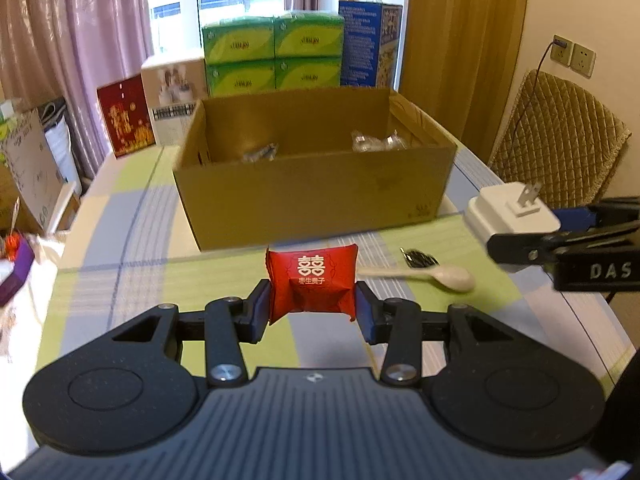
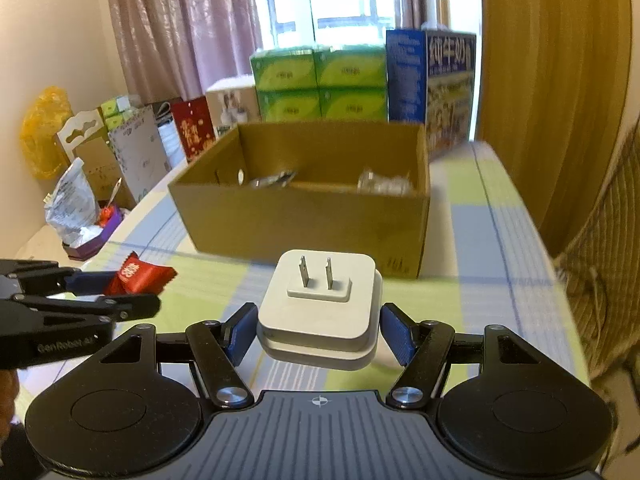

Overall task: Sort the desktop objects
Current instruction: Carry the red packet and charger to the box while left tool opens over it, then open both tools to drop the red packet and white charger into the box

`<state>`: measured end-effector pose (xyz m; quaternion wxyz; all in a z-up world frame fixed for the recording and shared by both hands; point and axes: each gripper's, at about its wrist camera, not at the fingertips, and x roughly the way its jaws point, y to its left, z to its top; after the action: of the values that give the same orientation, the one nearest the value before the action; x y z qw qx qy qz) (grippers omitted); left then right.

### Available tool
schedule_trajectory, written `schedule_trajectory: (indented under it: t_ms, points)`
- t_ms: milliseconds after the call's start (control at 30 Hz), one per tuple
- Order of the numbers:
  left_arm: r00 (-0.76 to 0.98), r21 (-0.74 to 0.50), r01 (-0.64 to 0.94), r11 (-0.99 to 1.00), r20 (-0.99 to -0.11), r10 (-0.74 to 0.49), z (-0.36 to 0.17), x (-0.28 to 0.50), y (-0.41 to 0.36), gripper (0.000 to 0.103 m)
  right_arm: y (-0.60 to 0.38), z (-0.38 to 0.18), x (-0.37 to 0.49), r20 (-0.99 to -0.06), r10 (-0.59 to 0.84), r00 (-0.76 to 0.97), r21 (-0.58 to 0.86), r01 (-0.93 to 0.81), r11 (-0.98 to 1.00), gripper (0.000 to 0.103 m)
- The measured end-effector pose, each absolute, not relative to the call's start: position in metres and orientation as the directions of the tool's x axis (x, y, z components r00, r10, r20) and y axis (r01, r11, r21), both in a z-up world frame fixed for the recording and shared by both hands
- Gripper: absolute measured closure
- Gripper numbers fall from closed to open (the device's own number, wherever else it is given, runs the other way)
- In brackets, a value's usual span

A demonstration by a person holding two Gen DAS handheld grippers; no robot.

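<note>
Tablecloth (image 1: 120,240) in green, blue and white checks spreads under both claws; ahead of them stands an open cardboard box (image 1: 312,196), holding a crumpled clear wrapper (image 1: 374,142) toward its right side and a small metallic thing (image 1: 260,155) toward its left, too blurred to name. Beyond the box rise stacked green tissue packs (image 1: 274,54) and a blue carton (image 1: 370,46). The right claw (image 2: 316,330) has its blue pads closed against the sides of a white plug adapter (image 2: 320,304), prongs up, raised off the cloth; the left claw (image 1: 312,308) pinches a red candy packet (image 1: 312,284) with white characters between its pads. Only the left wrist view shows a pale plastic spoon (image 1: 436,276) and a small dark object (image 1: 418,258) lying on the cloth, ahead and to the right of the left claw; the right wrist view alone shows a yellow bag (image 2: 46,130) far off to the left.
</note>
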<state>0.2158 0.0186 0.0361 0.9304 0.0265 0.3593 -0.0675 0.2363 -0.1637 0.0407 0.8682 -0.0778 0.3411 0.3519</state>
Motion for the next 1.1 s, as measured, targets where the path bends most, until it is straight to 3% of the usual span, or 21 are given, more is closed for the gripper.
schedule_trajectory:
  t_ms: [433,767,867,967,1100]
  points:
    - [0.729,0.016,0.203,0.979,-0.670,-0.140,0.082,0.335,0.040,0.065,-0.112,0.081,0.341,-0.631,0.569,0.528,0.059,-0.698,0.713,0.039]
    - [0.683,-0.018,0.208,0.978,-0.713,-0.158,0.057,0.423,0.041,0.064,-0.076,0.061,0.415,-0.670,0.554,0.494,0.080,-0.693,0.716,0.039]
    - [0.660,-0.038,0.207,0.978,-0.732,-0.168,0.042,0.440,0.040,0.062,-0.068,0.050,0.428,-0.684,0.548,0.481,0.089,-0.691,0.717,0.039]
    - [0.650,-0.042,0.197,0.979,-0.742,-0.163,0.029,0.452,0.039,0.048,-0.063,0.038,0.437,-0.699,0.548,0.460,0.112,-0.685,0.719,0.039]
    - [0.664,-0.011,0.200,0.980,-0.734,-0.144,0.023,0.453,0.040,0.048,-0.059,0.026,0.443,-0.710,0.549,0.441,0.135,-0.680,0.720,0.039]
